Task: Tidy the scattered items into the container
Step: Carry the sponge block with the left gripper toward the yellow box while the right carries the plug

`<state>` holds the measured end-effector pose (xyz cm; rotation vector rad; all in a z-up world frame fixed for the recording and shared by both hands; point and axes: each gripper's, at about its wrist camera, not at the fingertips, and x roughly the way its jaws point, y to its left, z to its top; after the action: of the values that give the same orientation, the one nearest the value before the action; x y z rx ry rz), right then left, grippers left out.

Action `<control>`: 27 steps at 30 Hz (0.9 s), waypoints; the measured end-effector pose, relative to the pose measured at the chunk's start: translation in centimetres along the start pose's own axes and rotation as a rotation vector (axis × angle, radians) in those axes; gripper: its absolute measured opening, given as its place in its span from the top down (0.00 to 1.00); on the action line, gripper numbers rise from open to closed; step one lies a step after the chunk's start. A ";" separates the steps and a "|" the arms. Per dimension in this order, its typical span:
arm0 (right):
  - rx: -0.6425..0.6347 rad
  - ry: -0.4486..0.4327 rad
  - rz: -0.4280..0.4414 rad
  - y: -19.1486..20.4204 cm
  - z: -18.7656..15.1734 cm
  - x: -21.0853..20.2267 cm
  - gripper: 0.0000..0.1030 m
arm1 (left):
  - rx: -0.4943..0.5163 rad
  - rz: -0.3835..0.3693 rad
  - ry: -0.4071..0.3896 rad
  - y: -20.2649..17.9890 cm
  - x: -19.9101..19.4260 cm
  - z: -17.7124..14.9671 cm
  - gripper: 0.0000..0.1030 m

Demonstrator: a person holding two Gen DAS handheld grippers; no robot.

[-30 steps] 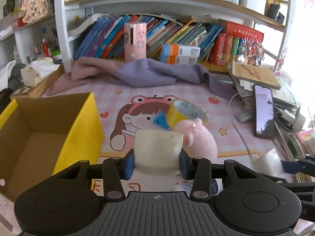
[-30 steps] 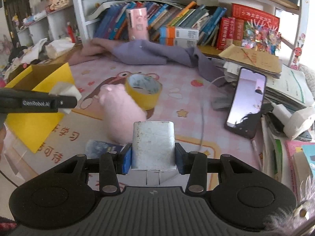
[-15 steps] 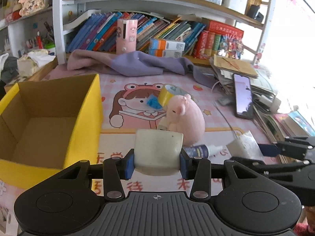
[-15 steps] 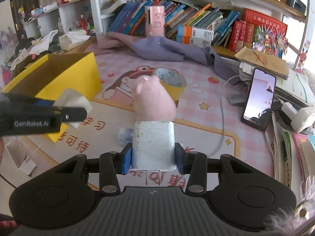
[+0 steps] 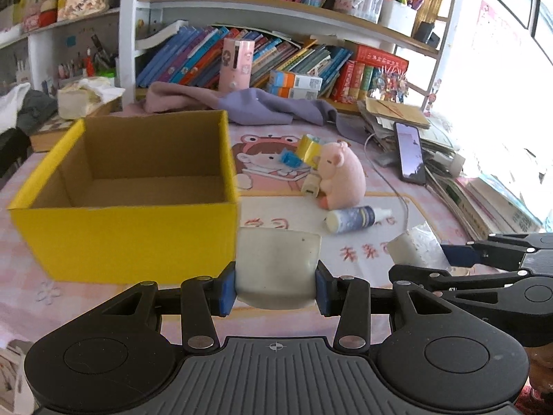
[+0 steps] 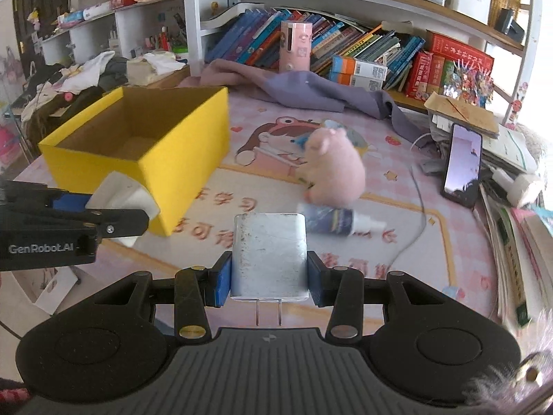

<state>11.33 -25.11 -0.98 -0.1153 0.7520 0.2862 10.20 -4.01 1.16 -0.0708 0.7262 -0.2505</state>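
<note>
Rigidly, a white charger (image 6: 269, 255) is pinched by its flat sides in the right gripper (image 6: 269, 278); a pale block (image 5: 276, 266), seemingly light, is clamped likewise in the left gripper (image 5: 275, 288).

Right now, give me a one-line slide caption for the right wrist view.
Right gripper clamps a white charger plug, facing the open yellow box, pink pig plush and spray bottle.
</note>
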 end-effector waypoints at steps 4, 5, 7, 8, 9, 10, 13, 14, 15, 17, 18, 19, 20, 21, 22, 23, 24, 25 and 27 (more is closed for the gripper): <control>0.026 -0.002 -0.006 2.9 -1.5 -1.1 0.60 | 0.012 0.000 0.002 1.9 -2.2 -1.5 0.59; 0.029 -0.003 -0.005 3.6 -1.7 -1.3 0.60 | 0.012 0.001 0.005 2.3 -2.6 -1.9 0.59; 0.031 -0.005 -0.001 5.1 -2.2 -1.7 0.60 | 0.008 0.010 0.008 3.2 -3.4 -2.5 0.59; 0.031 -0.005 0.003 5.7 -2.4 -1.9 0.60 | 0.006 0.016 0.009 3.6 -3.9 -2.7 0.59; 0.031 -0.005 0.008 6.4 -2.5 -2.0 0.60 | 0.004 0.020 0.008 4.0 -4.3 -2.9 0.59; 0.030 -0.005 0.013 6.9 -2.6 -2.1 0.60 | 0.003 0.025 0.006 4.5 -4.8 -3.1 0.59; 0.027 -0.007 0.029 8.6 -2.6 -2.3 0.60 | -0.005 0.039 -0.006 5.7 -6.0 -3.7 0.59; 0.021 -0.010 0.035 9.2 -2.5 -2.4 0.60 | -0.013 0.046 -0.010 6.2 -6.3 -3.8 0.59; 0.014 -0.011 0.041 9.8 -2.5 -2.4 0.60 | -0.021 0.053 -0.014 6.7 -6.6 -3.9 0.59; -0.006 -0.011 0.054 10.9 -2.3 -2.3 0.60 | -0.037 0.064 -0.019 7.6 -7.1 -4.2 0.59; -0.017 -0.010 0.062 11.5 -2.1 -2.2 0.60 | -0.044 0.069 -0.020 8.0 -7.3 -4.3 0.59; -0.027 -0.010 0.068 12.0 -2.0 -2.1 0.60 | -0.051 0.072 -0.020 8.4 -7.4 -4.4 0.59; -0.035 -0.008 0.073 12.5 -2.0 -2.0 0.60 | -0.057 0.076 -0.021 8.8 -7.6 -4.5 0.59; -0.042 -0.006 0.079 12.9 -2.0 -1.9 0.60 | -0.063 0.079 -0.023 9.1 -7.7 -4.5 0.59; -0.050 -0.002 0.086 13.3 -1.9 -1.8 0.60 | -0.070 0.082 -0.024 9.5 -7.9 -4.6 0.59; -0.058 0.001 0.092 13.7 -1.8 -1.7 0.60 | -0.076 0.084 -0.025 9.8 -8.0 -4.7 0.59; -0.067 0.005 0.100 14.2 -1.8 -1.6 0.60 | -0.083 0.086 -0.024 10.2 -8.0 -4.8 0.59; -0.075 0.009 0.108 14.5 -1.8 -1.5 0.60 | -0.088 0.087 -0.023 10.4 -8.1 -4.9 0.59; -0.091 0.017 0.121 15.2 -1.7 -1.3 0.60 | -0.096 0.087 -0.021 10.9 -8.1 -5.0 0.59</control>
<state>4.77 -11.18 -1.34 -0.1581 0.7643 0.4354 3.26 8.66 1.04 -0.1324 0.7179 -0.1319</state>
